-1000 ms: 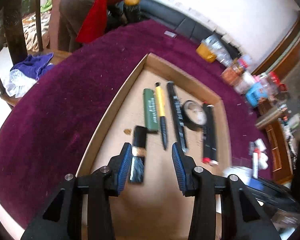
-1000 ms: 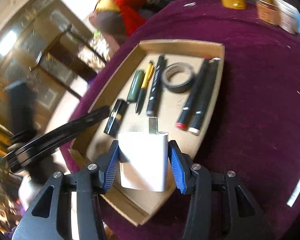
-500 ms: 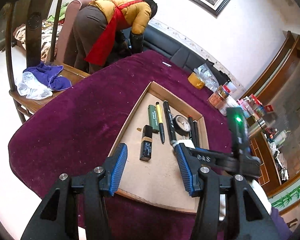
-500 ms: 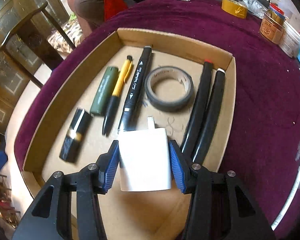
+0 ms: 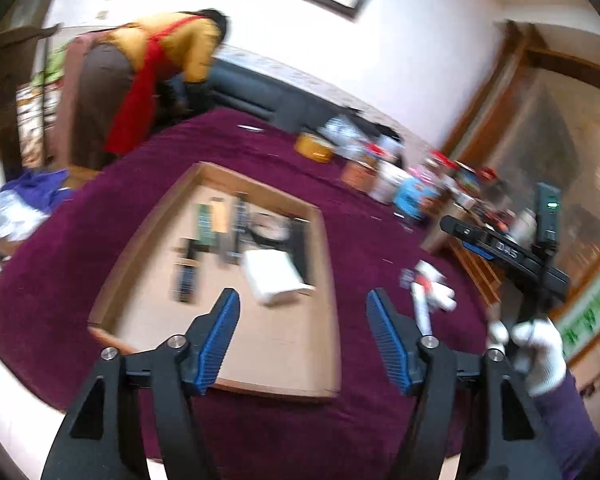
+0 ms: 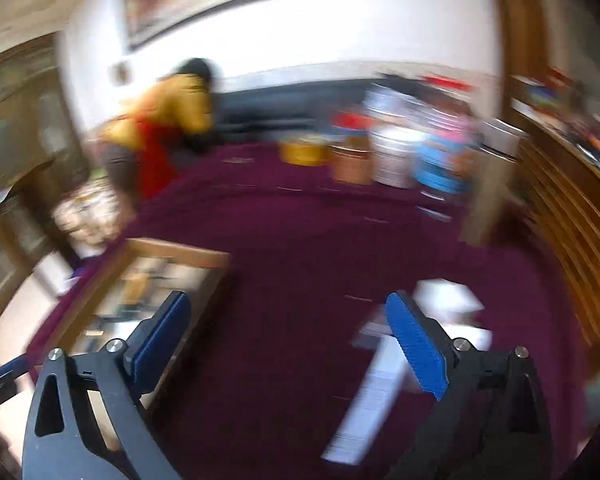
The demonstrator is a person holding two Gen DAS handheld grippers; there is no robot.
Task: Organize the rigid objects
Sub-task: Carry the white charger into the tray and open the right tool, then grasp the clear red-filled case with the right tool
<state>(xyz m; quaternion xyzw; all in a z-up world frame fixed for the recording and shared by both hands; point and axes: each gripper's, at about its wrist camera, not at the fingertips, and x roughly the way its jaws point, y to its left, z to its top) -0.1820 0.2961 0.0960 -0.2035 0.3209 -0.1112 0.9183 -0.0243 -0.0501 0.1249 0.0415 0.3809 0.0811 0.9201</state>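
Observation:
A shallow cardboard tray [image 5: 324, 288] lies on the purple tablecloth. In it lie a white charger block [image 5: 276, 278], several pens and markers, a tape roll [image 5: 268, 230] and a small black item [image 5: 186, 276]. My left gripper [image 5: 302, 338] is open and empty above the tray's near edge. My right gripper [image 6: 290, 346] is open and empty over the cloth, to the right of the tray [image 6: 188, 256]. Blurred white objects [image 6: 380, 384] lie on the cloth near its right finger. The right gripper's body [image 5: 504, 252] shows at the right of the left wrist view.
Jars, tins and a yellow tape roll [image 5: 314, 148] crowd the table's far right. White tubes and small items [image 5: 428, 296] lie on the cloth right of the tray. A person in yellow and red [image 5: 148, 76] bends over behind the table. Both views are motion-blurred.
My right gripper let go of the white charger, which now lies in the tray, and swung right and away. My left gripper opened wider and pulled back.

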